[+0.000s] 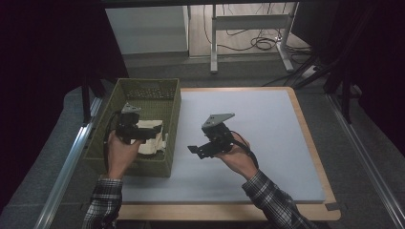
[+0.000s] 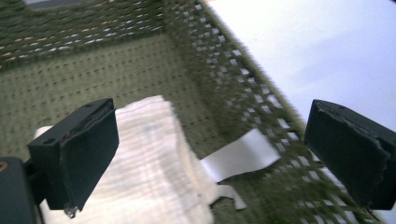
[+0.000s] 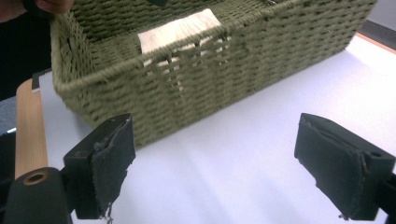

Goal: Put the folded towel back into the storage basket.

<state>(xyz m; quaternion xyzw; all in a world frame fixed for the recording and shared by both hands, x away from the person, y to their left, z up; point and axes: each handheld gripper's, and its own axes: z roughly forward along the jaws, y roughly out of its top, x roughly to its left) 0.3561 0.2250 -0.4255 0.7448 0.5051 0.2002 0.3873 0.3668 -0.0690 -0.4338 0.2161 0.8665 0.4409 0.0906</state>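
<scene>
A folded cream-white cloth (image 1: pixel 149 136) lies on the floor of the olive-green woven basket (image 1: pixel 173 102), toward its near end, with a white label strip trailing from it against the basket's right wall. The basket stands at the left edge of the pale blue-grey mat (image 1: pixel 267 143) that covers the wooden desk (image 1: pixel 315 148).

The left tool (image 2: pixel 210 158) hangs inside the basket just above the cloth, its black padded jaws spread wide with nothing pressed between them. The right tool (image 3: pixel 215 172) is out over the bare mat, near the basket's right wall but apart from it, its jaws also wide apart and empty.

With the cloth apparently laid down and both tools free, the work looks close to done. The risks from here are small ones. The left tool's lower jaw sits very near the cloth (its frayed pad edge could catch the weave), so lifting carelessly might drag the fold open or pull the cloth up. Swinging either tool sideways could knock the light basket and shift it off the mat's edge.
</scene>
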